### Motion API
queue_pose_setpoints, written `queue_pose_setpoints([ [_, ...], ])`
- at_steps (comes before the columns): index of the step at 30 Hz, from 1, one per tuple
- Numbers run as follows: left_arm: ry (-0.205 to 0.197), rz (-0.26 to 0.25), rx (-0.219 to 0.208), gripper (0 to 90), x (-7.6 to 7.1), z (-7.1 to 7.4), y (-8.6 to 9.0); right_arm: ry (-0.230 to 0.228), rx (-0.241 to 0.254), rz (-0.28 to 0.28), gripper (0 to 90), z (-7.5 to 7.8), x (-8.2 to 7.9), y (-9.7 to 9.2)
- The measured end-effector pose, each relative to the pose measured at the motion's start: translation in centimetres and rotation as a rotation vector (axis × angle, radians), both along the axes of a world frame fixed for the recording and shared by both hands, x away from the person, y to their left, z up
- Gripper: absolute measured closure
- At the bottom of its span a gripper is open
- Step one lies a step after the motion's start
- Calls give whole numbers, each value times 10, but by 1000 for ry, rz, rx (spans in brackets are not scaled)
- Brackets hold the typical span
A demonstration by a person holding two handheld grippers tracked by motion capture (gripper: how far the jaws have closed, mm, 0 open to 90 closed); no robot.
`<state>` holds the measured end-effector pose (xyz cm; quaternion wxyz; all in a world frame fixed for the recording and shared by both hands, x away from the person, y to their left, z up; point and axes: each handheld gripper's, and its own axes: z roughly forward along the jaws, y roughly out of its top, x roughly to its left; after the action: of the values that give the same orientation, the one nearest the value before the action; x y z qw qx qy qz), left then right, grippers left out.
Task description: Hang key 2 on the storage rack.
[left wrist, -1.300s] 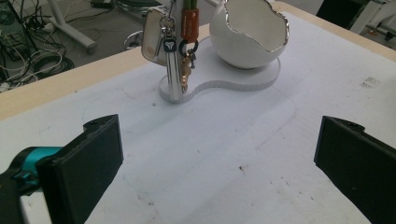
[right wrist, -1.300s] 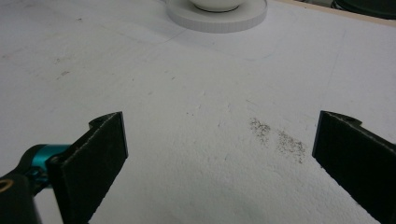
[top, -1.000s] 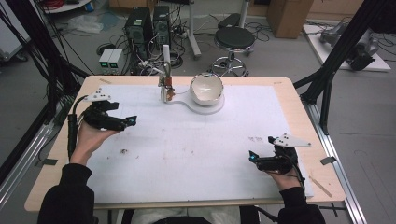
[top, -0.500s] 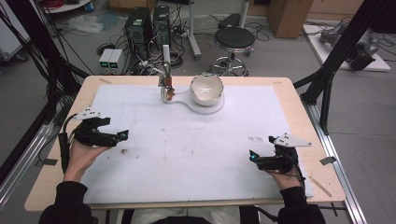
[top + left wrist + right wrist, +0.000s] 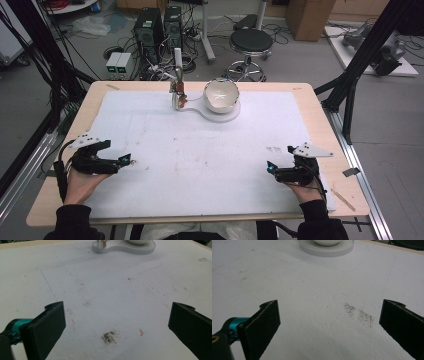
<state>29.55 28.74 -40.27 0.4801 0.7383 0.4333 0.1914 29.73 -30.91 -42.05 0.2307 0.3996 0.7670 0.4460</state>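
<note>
A white bowl (image 5: 220, 94) rests on a white keyhole-shaped base (image 5: 223, 115) at the far middle of the table. Beside it on the same base stands a small metal stand (image 5: 177, 92) with an upright white stick. My left gripper (image 5: 125, 160) lies low over the white mat (image 5: 200, 150) at the near left, jaws wide apart with nothing between them. Near the right front edge my right gripper (image 5: 270, 167) is open and empty too. The base's edge (image 5: 120, 248) shows far ahead in the left gripper view, and the base (image 5: 327, 250) in the right gripper view.
The mat carries faint smudges (image 5: 108, 337) and specks (image 5: 359, 312). Bare wooden table rim (image 5: 345, 195) frames it. Behind the table stand a black stool (image 5: 251, 42), computer boxes (image 5: 157, 25) and cables on the floor. Black frame legs (image 5: 350, 90) rise at the right.
My left gripper has drawn back toward the near left edge of the table. The right gripper has stayed where it was.
</note>
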Motion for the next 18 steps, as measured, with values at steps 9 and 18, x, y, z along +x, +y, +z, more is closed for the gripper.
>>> queue_pose_setpoints([
  [9,-17,8,14,17,-15,-9,5,1,-4,1,24,-1,0,1],
  [18,-30,30,-2,17,-22,-15,11,9,-3,-1,25,-2,0,2],
])
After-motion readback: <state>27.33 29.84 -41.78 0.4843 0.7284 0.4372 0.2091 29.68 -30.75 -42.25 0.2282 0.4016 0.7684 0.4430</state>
